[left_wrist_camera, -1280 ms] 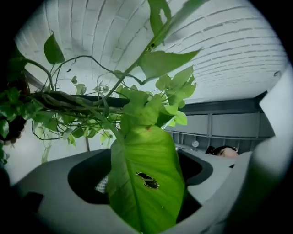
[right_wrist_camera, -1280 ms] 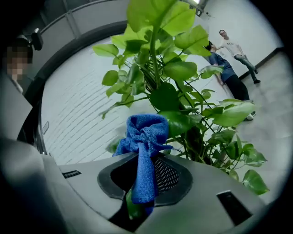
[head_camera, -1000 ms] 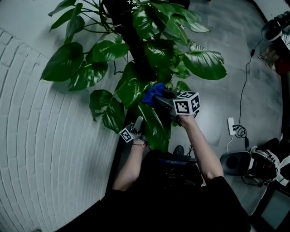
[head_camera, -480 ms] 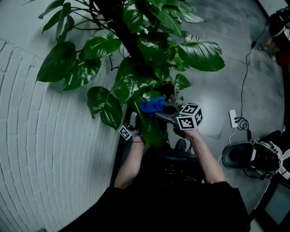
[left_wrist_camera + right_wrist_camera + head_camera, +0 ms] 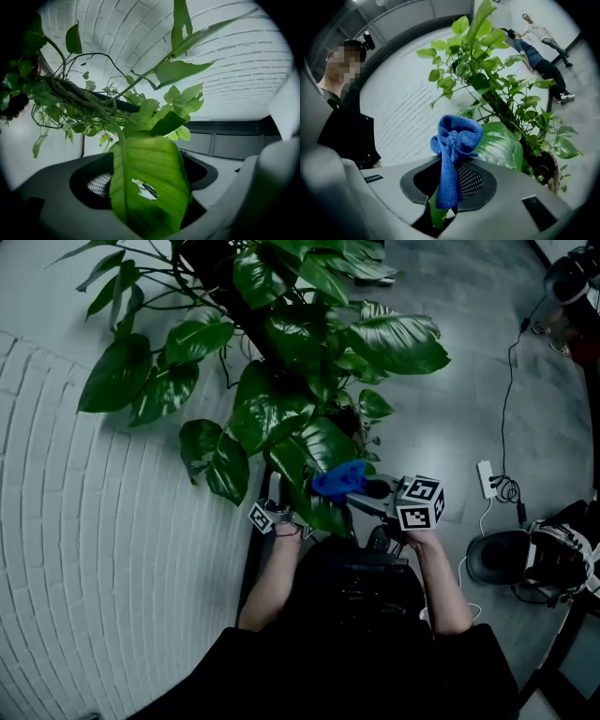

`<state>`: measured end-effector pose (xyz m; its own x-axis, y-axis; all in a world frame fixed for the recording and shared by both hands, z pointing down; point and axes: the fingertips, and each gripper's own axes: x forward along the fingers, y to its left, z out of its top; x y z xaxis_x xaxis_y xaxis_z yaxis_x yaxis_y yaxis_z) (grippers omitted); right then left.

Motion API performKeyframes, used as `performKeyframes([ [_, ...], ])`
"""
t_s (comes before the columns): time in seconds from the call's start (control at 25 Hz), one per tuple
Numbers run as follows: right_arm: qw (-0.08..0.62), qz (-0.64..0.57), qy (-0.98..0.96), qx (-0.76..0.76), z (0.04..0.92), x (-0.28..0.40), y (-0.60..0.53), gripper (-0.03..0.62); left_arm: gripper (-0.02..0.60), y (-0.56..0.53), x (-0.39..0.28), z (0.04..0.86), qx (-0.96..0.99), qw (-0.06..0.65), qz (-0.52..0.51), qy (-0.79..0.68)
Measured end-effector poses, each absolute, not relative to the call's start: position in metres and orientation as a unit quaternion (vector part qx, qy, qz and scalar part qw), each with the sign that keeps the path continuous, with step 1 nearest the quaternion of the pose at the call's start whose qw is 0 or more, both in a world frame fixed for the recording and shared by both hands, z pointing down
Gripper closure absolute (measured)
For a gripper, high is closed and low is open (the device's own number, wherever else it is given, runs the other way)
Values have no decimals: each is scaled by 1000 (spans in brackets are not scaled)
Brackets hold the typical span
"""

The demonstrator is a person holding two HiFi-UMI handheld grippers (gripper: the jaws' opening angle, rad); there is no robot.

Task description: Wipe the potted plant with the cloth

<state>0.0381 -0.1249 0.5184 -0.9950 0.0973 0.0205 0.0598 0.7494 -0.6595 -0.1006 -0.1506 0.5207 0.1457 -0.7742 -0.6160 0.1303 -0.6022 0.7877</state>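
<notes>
Clamping a holed leaf with the left gripper, bottom centre. Squeezing the blue cloth tight in the right gripper, just beside the plant and its lowest leaves. Hemmed by brick wall at left; open floor at right.

Left gripper pinching a leaf of the potted plant
Its grey fingers are clamping the broad green leaf from both sides (a ragged hole is showing near its middle), while tangled stems and smaller leaves are spreading behind it against a white brick wall.
</notes>
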Motion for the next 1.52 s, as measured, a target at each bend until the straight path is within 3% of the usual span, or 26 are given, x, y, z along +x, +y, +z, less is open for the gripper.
performKeyframes([
  [0.2,-81,358,-930,39,480,78,-184,488,141,-137,-88,540,656,398,-587,-258],
  [0.36,-110,354,-924,98,468,90,-225,488,141,-128,-66,542,669,413,-569,-239],
  [0.8,-2,353,-935,32,522,30,-195,488,141,-136,-35,518,680,415,-574,-191],
  [1.24,26,349,-937,-22,558,62,-113,488,140,-135,-42,516,653,418,-605,-180],
  [1.52,83,321,-942,-45,583,90,-71,488,140,-130,-44,526,665,423,-579,-209],
])
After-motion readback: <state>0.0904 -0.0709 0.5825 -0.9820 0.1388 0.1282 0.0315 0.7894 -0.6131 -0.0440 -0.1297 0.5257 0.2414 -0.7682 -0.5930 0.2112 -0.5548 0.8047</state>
